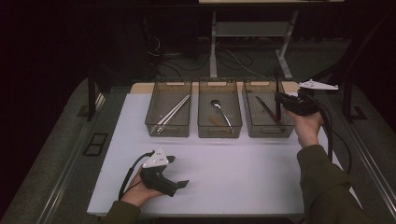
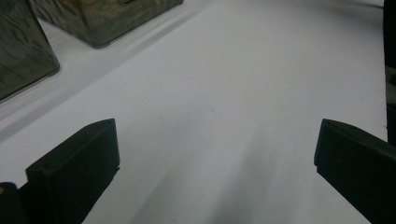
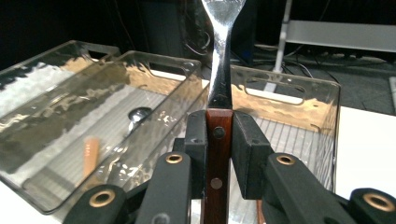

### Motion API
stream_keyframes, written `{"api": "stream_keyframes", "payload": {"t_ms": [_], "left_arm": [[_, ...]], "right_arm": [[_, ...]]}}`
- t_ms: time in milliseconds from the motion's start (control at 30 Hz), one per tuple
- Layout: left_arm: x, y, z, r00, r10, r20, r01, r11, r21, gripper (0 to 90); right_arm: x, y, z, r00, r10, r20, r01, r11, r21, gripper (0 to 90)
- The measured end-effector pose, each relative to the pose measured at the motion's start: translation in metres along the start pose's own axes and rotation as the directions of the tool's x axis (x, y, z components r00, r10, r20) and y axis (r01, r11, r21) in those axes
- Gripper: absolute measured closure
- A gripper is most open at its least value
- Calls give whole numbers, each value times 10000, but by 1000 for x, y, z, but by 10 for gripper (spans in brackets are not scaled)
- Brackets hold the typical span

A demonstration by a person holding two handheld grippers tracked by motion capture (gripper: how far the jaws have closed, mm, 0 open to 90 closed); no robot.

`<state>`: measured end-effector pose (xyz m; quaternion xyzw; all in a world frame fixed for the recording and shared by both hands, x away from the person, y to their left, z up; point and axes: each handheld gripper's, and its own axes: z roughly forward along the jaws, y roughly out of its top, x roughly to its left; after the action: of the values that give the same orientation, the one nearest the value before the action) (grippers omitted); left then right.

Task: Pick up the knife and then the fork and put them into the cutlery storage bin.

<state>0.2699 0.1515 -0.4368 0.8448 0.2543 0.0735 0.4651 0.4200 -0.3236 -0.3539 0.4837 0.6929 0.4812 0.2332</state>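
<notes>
My right gripper [image 3: 219, 149] is shut on the wooden, riveted handle of a metal utensil [image 3: 220, 70]. The utensil's shiny neck rises straight up and its head is cut off by the top edge. In the high view this gripper [image 1: 281, 101] hangs over the right-hand clear bin [image 1: 267, 131], with the utensil [image 1: 278, 87] standing upright. A second red-handled utensil [image 1: 265, 109] lies in that bin. My left gripper [image 1: 179, 171] rests at the near left of the white table [image 1: 233, 168]. It is open, and in its own view the left gripper [image 2: 217, 154] has bare table between its jaws.
Three clear bins stand in a row at the table's far side. The left bin [image 1: 169, 130] holds long metal sticks [image 1: 173, 112]. The middle bin [image 1: 219, 133] holds a spoon [image 1: 219, 107]. A table frame and cables sit on the dark floor beyond.
</notes>
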Motion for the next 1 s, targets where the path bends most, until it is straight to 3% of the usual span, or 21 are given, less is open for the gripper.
{"api": "stream_keyframes", "payload": {"t_ms": [167, 500, 1000], "left_arm": [[0, 0, 0, 10000, -3, 2, 3, 10000, 13, 0], [0, 0, 0, 10000, 21, 15, -21, 10000, 0, 0], [0, 0, 0, 10000, 28, 33, -29, 10000, 16, 0]], "right_arm": [[-2, -4, 8, 9999, 56, 121, -59, 9997, 239, 771], [-10, -19, 21, 9988, 203, 450, -256, 9923, 1209, 770], [-14, -33, 36, 9978, 92, 656, -262, 9643, 2634, 770]]}}
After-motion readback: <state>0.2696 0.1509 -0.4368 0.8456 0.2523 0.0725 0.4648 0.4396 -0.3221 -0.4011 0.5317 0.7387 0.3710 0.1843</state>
